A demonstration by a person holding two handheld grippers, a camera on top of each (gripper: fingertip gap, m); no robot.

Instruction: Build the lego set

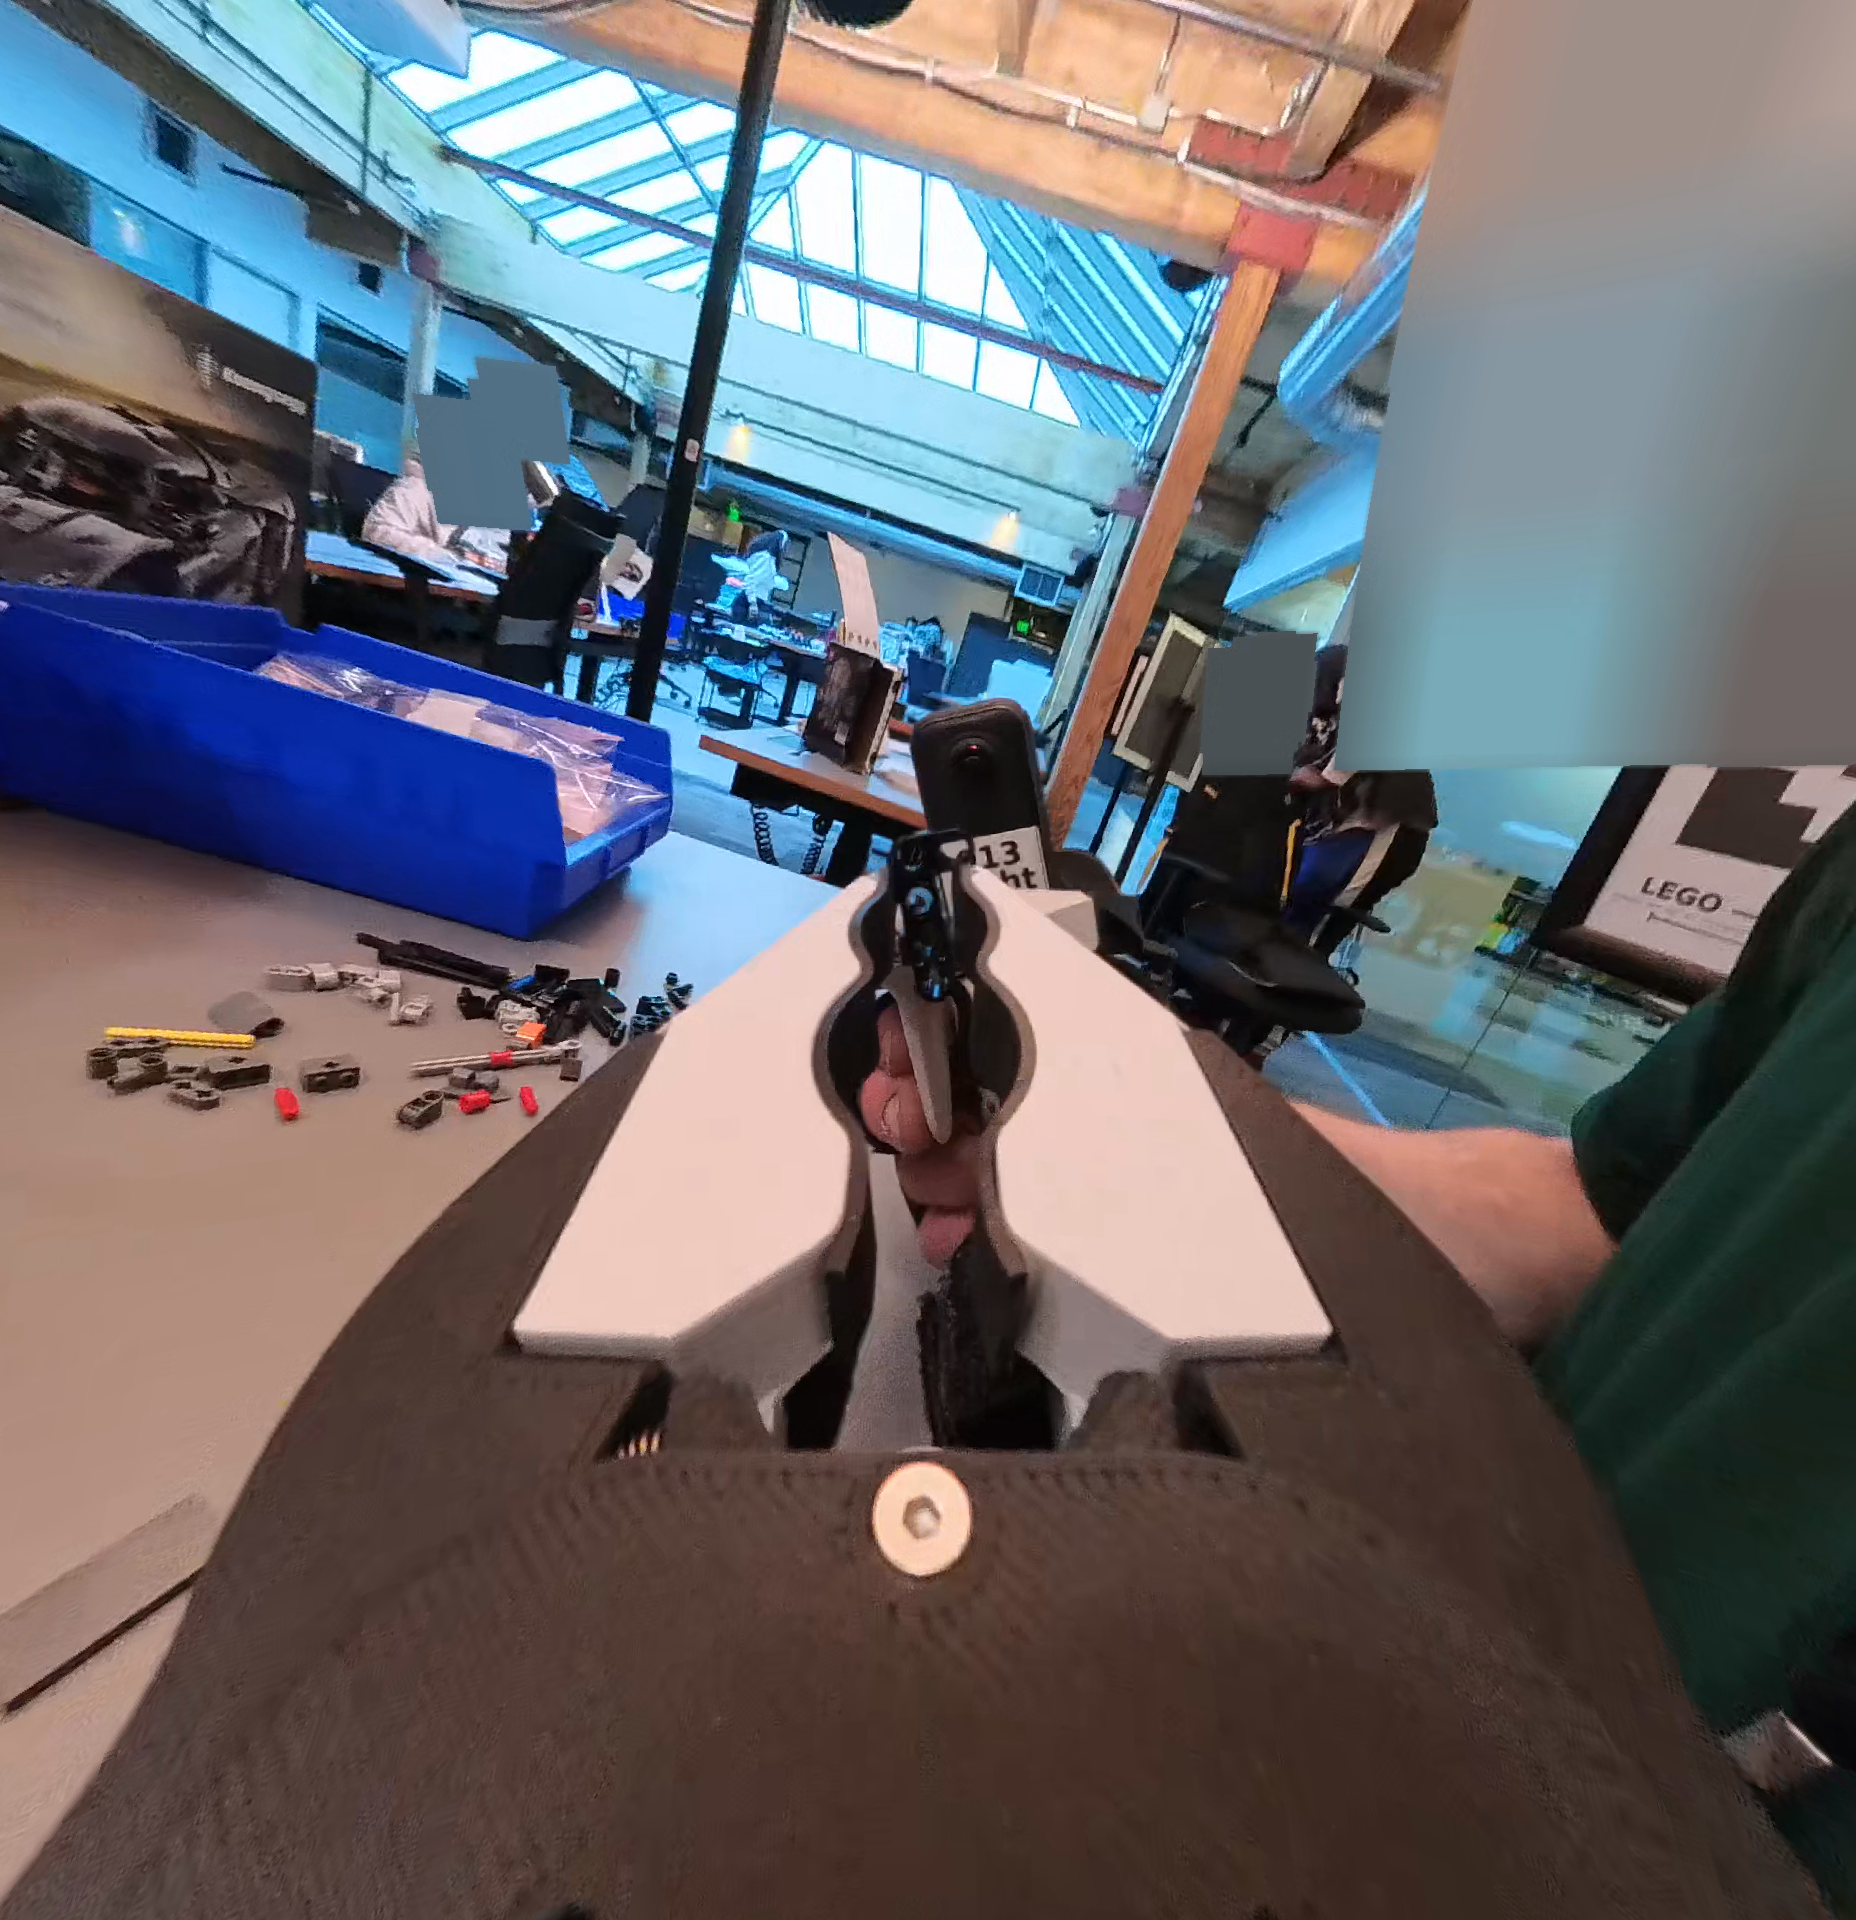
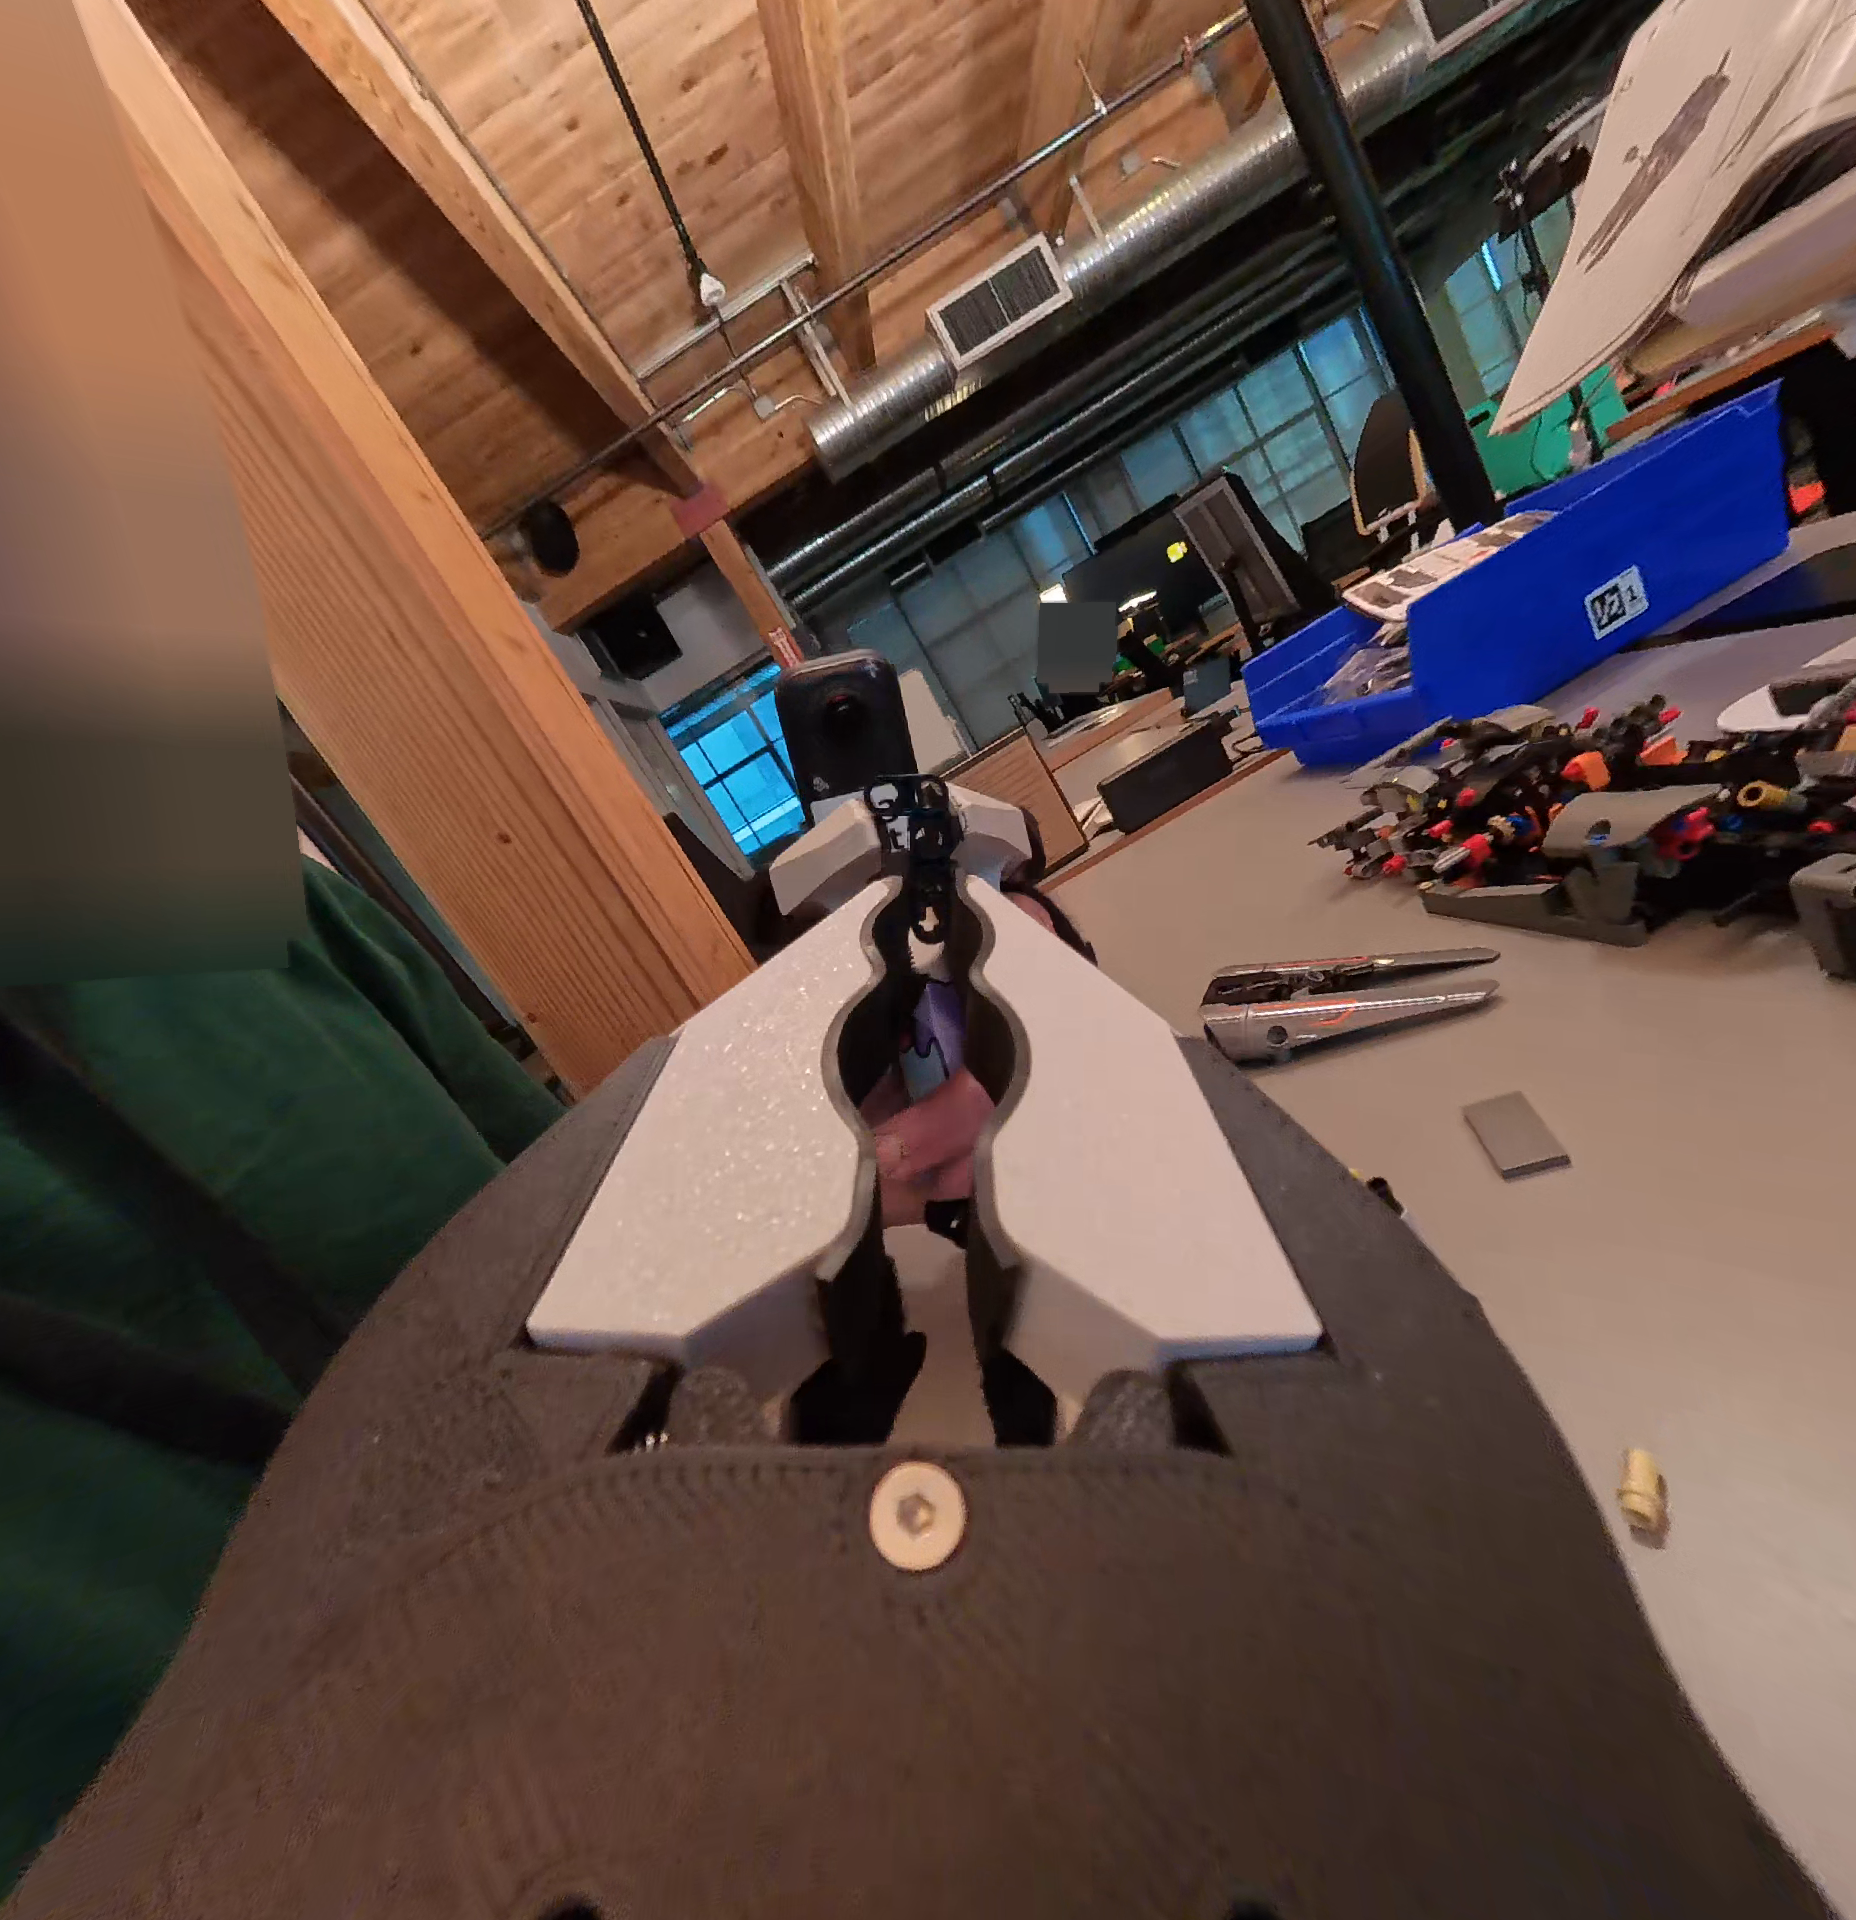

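Both claws are being held up off the worktop (image 1: 124,1247), facing each other tip to tip. The left claw (image 1: 924,925) is gripping a small black linked piece (image 1: 922,920) at its tips; a pale grey tapered piece (image 1: 929,1049) is hanging just behind it, though whether the two are joined cannot be told. The right claw (image 2: 919,894) is pinching the same kind of black linked piece (image 2: 916,831) from the opposite side, jaws nearly together.

Loose parts (image 1: 384,1039) are lying on the worktop to the left in the left wrist view: grey connectors, black pins, red pins, a yellow axle. A blue bin (image 1: 311,748) with clear bags is sitting beyond them. In the right wrist view, the part-built model (image 2: 1630,831) is resting far right, with a long grey panel piece (image 2: 1350,1003) nearer, and a flat grey tile (image 2: 1516,1135) nearer again.

Handling judgement: the held piece is looking light, rigid and small, with smooth plastic faces likely to slip or rotate. Best taken across flat sides, near the joint, pressing straight along the pin axis. The model is likely fragile where loosely pinned; supporting it from below seems wise.
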